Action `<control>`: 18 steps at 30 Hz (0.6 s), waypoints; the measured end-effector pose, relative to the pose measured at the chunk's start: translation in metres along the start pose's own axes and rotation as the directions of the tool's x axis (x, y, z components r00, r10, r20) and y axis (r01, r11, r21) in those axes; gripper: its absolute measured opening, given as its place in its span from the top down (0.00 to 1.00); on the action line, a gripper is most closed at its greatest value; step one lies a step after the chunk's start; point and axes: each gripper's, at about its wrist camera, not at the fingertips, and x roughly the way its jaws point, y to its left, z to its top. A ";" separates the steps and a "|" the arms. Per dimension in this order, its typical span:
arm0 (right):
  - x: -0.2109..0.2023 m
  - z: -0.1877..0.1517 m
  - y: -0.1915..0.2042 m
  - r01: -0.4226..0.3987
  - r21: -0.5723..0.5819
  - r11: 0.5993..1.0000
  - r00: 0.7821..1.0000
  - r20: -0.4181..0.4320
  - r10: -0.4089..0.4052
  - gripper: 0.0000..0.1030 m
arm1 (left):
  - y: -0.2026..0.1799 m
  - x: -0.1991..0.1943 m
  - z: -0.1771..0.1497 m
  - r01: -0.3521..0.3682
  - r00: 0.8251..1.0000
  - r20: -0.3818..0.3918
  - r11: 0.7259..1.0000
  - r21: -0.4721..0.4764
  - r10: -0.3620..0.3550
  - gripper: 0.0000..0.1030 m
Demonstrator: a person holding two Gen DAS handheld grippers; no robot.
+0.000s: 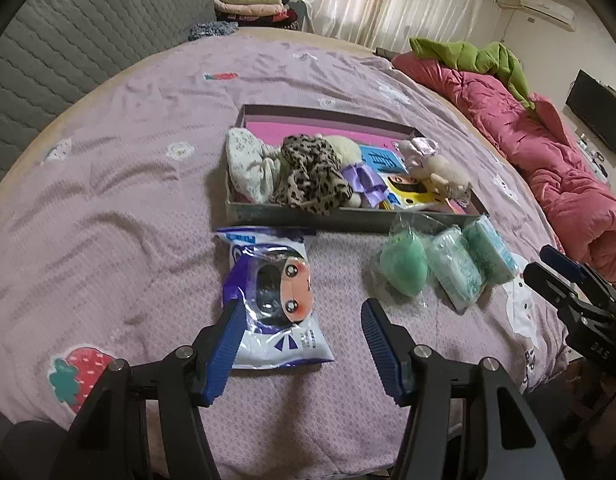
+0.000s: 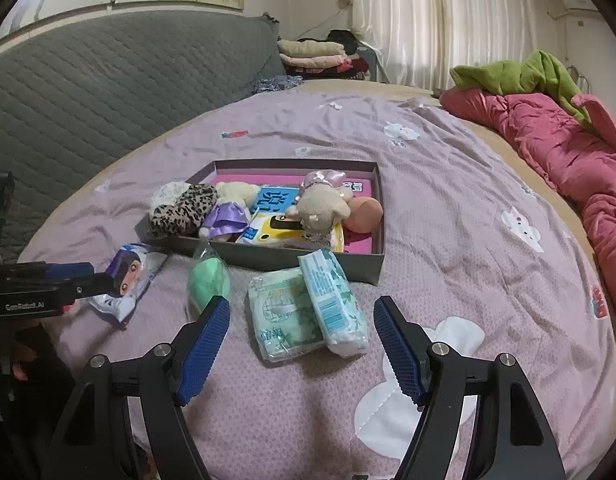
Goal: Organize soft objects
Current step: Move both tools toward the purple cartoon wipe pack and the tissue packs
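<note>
A purple-and-white eye-mask packet lies flat on the lilac bedspread. My left gripper hangs open just above it, its left finger over the packet's left edge. To the right lie a green sponge in a clear bag and two tissue packs. My right gripper is open over the tissue packs, touching nothing. Behind stands a grey box holding a leopard-print cloth, a plush toy and other soft items. Each gripper shows in the other's view: right, left.
A pink quilt with a green cloth on it runs along the bed's right side. A grey quilted headboard rises at the left. Folded clothes are stacked beyond the bed by the curtains.
</note>
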 end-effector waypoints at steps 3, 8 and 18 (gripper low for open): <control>0.008 -0.001 -0.001 0.022 -0.012 1.000 1.000 -0.020 -0.022 0.26 | 0.002 0.006 -0.001 -0.011 1.000 -0.016 1.000 -0.002 0.011 0.42; 0.023 -0.002 -0.008 0.073 -0.004 0.997 0.996 -0.057 -0.073 0.27 | 0.006 0.014 -0.001 -0.015 1.000 -0.019 1.000 -0.009 0.015 0.42; 0.050 -0.002 -0.028 0.126 0.024 0.992 0.987 -0.108 -0.122 0.27 | 0.009 0.028 0.004 -0.024 1.000 -0.019 1.000 -0.017 0.023 0.42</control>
